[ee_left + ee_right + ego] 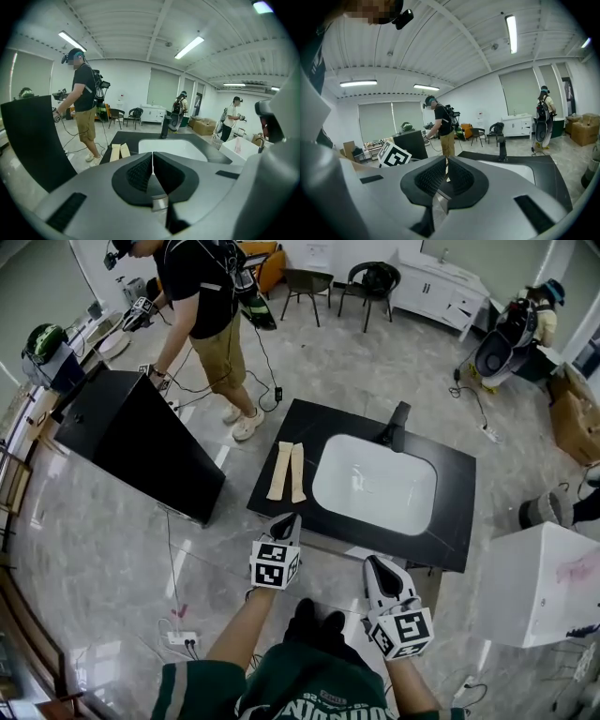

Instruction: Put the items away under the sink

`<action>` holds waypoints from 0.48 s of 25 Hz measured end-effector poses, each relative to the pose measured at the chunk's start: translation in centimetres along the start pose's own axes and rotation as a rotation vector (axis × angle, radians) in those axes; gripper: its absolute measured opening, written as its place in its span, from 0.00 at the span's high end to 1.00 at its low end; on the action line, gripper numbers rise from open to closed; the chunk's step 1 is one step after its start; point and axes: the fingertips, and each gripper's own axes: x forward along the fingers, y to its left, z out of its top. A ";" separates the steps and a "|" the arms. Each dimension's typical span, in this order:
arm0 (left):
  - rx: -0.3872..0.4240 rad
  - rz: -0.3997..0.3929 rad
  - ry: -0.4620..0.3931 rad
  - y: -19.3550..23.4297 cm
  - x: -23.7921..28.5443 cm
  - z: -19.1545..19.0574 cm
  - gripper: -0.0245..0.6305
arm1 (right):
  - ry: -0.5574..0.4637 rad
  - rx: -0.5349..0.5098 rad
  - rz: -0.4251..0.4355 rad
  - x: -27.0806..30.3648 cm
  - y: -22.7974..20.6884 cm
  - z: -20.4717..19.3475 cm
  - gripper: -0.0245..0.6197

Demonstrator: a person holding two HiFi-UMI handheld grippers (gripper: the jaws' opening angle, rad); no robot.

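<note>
- The head view looks steeply down from above the wearer. The black table (450,486) and its white sink (375,484) fill mid-frame, with the left claw (292,519) and right claw (372,564) just below them.
- The left gripper view sits low behind its own closed claw, close to the table's near edge and looking almost level across it.
- The right gripper view sits lower still, with the table at its lower right.
- All three views share the table, the faucet (398,423) and the standing person (211,296).
</note>
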 end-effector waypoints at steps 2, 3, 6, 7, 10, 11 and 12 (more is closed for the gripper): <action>-0.015 0.011 0.022 0.9 1.8 -1.0 0.95 | 0.013 0.000 -0.001 0.4 -0.3 -0.4 0.90; -0.021 0.016 0.033 1.3 2.8 -1.4 0.95 | 0.019 0.002 -0.007 0.6 -0.7 -0.6 0.89; -0.040 0.047 0.054 2.7 5.5 -2.3 0.94 | 0.038 0.022 -0.030 0.9 -1.7 -1.4 0.90; -0.043 0.059 0.060 3.2 6.3 -2.6 0.94 | 0.045 0.029 -0.038 0.8 -2.0 -1.7 0.90; -0.068 0.072 0.091 4.5 8.7 -3.6 0.85 | 0.065 0.049 -0.071 0.7 -3.0 -2.5 0.90; -0.086 0.075 0.105 4.9 9.6 -4.1 0.84 | 0.070 0.055 -0.083 0.6 -3.4 -2.7 0.89; -0.107 0.080 0.120 5.4 10.5 -4.7 0.84 | 0.076 0.060 -0.095 0.5 -3.8 -3.0 0.90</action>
